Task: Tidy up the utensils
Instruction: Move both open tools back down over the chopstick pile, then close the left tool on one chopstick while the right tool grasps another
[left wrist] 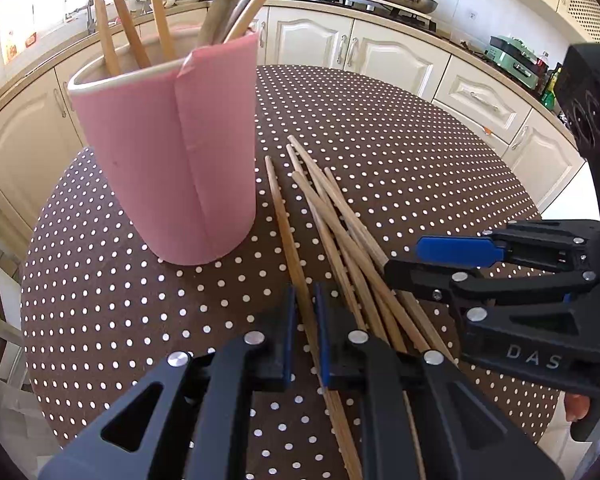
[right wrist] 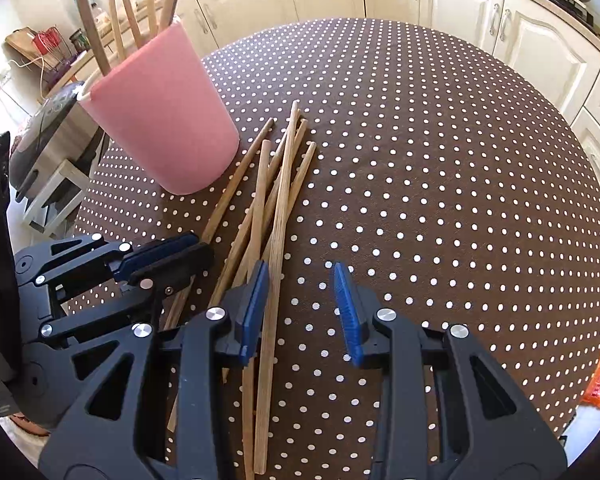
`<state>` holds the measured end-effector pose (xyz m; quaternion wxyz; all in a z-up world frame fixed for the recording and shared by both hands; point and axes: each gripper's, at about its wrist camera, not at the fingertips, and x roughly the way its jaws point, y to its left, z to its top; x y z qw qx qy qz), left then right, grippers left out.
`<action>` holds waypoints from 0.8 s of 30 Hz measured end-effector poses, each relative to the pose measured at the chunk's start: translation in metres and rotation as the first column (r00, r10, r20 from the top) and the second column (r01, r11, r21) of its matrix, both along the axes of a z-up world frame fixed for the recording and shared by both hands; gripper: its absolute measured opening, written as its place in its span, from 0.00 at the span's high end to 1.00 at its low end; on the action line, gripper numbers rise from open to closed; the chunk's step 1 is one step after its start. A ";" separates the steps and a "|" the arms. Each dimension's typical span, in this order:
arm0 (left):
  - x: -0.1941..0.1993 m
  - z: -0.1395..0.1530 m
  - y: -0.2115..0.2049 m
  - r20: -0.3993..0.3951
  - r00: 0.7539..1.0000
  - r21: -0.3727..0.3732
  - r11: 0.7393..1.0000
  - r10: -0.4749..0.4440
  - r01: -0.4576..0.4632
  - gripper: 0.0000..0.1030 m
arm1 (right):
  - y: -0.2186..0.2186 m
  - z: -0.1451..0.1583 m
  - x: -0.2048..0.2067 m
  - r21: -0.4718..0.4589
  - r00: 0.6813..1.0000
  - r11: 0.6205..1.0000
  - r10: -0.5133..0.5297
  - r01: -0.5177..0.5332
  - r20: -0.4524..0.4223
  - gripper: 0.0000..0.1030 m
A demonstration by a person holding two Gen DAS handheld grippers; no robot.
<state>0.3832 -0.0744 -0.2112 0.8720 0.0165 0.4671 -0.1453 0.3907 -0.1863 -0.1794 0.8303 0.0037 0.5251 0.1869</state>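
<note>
The left gripper is clamping one pale wooden chopstick from the loose pile on the brown polka-dot tablecloth; the right gripper, half-open and empty, is hovering alongside. Beyond, a pink cylindrical holder is standing, likely the destination.

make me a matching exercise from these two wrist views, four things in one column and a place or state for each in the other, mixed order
Things
1. tall pink cylindrical holder
2. loose wooden chopsticks
3. left tool
4. right tool

Places or states
A. jaws apart, one stick just inside its left finger
B. scattered flat on the brown white-dotted tablecloth
C. standing upright with wooden utensils inside
D. closed on a single chopstick

Pairs: 1-C, 2-B, 3-D, 4-A
</note>
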 end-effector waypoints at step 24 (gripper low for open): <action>0.014 0.001 -0.016 0.031 0.999 0.035 0.998 0.044 -0.045 0.93 | 0.014 0.002 0.018 -0.043 1.000 0.999 0.011 -0.012 -0.015 0.93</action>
